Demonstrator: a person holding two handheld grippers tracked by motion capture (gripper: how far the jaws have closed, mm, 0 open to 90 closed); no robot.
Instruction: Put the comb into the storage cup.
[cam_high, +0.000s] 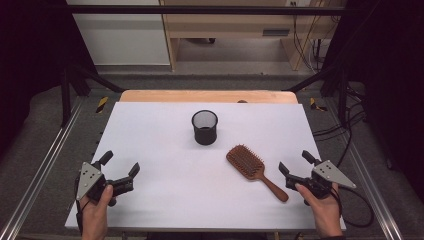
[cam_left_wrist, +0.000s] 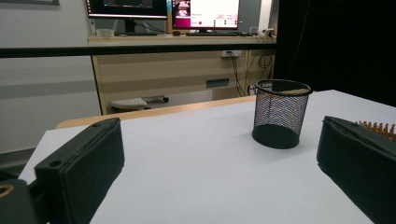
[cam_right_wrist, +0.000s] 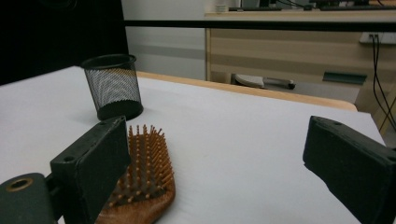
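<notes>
Left gripper (cam_high: 120, 169): held low at the table's (cam_high: 160, 200) near-left edge, well left of the hairbrush (cam_high: 254, 170); jaws spread wide, nothing gripped.
Right gripper (cam_high: 296, 168): held just right of the brush handle, jaws wide, nothing gripped.
Hairbrush: laid bristles-up, near the mesh cup (cam_high: 205, 127).
Open room: bare surface is seen left of the brush.

A white sheet (cam_high: 165, 150) covers most of the table (cam_high: 207, 96), whose pale wooden edge shows along the far side. On the sheet stands an upright black wire-mesh cup (cam_high: 204, 127), near the middle toward the far edge. A wooden paddle hairbrush (cam_high: 254, 170) lies bristles up to the cup's near right, apart from it, its handle pointing toward the near right corner.
</notes>
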